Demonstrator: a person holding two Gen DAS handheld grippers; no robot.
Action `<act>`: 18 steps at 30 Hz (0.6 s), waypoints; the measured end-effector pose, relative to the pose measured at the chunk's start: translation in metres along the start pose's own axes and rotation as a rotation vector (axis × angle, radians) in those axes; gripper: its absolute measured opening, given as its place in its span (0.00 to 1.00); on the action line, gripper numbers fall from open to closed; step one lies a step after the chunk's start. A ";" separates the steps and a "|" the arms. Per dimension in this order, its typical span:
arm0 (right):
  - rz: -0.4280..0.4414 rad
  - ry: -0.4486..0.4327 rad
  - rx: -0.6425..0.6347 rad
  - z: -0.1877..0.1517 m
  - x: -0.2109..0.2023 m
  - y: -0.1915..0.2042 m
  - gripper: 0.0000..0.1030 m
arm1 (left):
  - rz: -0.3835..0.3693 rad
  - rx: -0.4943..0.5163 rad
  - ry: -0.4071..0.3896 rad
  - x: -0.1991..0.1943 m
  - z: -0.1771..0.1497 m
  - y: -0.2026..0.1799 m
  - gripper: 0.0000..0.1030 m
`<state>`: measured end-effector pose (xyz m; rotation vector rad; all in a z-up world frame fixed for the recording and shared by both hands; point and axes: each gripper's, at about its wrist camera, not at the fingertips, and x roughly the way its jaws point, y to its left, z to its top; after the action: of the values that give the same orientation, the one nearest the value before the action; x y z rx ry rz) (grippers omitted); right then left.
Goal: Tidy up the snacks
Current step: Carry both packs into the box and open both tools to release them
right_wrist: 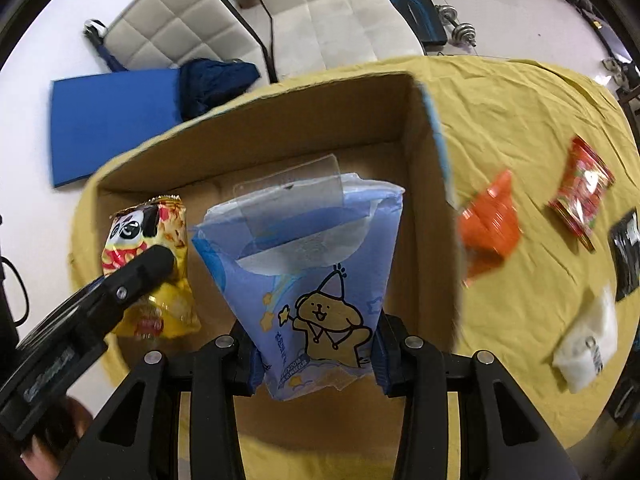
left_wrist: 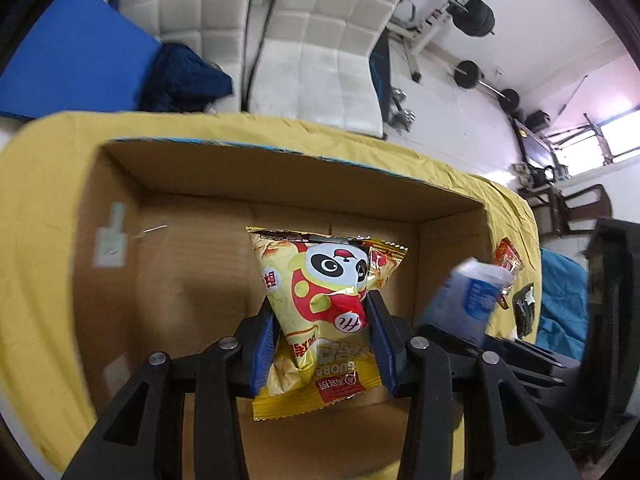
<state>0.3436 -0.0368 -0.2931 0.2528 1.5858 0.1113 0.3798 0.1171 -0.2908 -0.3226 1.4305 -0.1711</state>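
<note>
My left gripper point(left_wrist: 320, 312) is shut on a yellow panda snack bag point(left_wrist: 320, 300), held over the open cardboard box point(left_wrist: 280, 176). The right wrist view shows the same bag point(right_wrist: 152, 264) at the left, above the box's floor. My right gripper point(right_wrist: 316, 336) is shut on a blue pack with a bear drawing point(right_wrist: 304, 256), also over the box point(right_wrist: 424, 184). In the left wrist view that blue pack point(left_wrist: 468, 300) appears blurred at the right. The box's floor looks bare beneath both packs.
The box stands on a table under a yellow cloth point(right_wrist: 520, 120). On the cloth right of the box lie an orange packet point(right_wrist: 488, 228), a red packet point(right_wrist: 580, 192), a white packet point(right_wrist: 588, 344) and a black packet point(right_wrist: 628, 252). White chairs point(left_wrist: 320, 40) stand beyond the table.
</note>
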 end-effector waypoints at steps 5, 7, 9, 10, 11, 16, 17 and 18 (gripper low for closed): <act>-0.037 0.028 0.027 0.020 0.039 0.004 0.44 | -0.052 -0.013 0.070 0.041 0.017 0.015 0.38; -0.071 0.023 0.018 0.026 0.049 0.007 0.45 | -0.074 -0.022 0.095 0.055 0.021 0.021 0.39; -0.094 0.017 0.014 0.030 0.055 0.007 0.46 | -0.093 -0.032 0.121 0.067 0.022 0.025 0.38; -0.116 0.018 0.003 0.032 0.060 0.009 0.47 | -0.100 -0.038 0.131 0.072 0.022 0.027 0.39; -0.125 0.020 -0.003 0.035 0.065 0.006 0.47 | -0.101 -0.039 0.138 0.075 0.023 0.029 0.39; -0.152 0.037 -0.027 0.038 0.079 0.007 0.49 | -0.082 -0.042 0.157 0.084 0.020 0.031 0.39; -0.150 0.039 -0.032 0.040 0.081 0.006 0.50 | -0.080 -0.054 0.159 0.085 0.019 0.032 0.39; -0.150 0.041 -0.041 0.041 0.083 0.007 0.50 | -0.081 -0.068 0.163 0.084 0.017 0.033 0.39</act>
<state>0.3835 -0.0148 -0.3737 0.0991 1.6356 0.0325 0.4052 0.1242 -0.3784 -0.4305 1.5876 -0.2184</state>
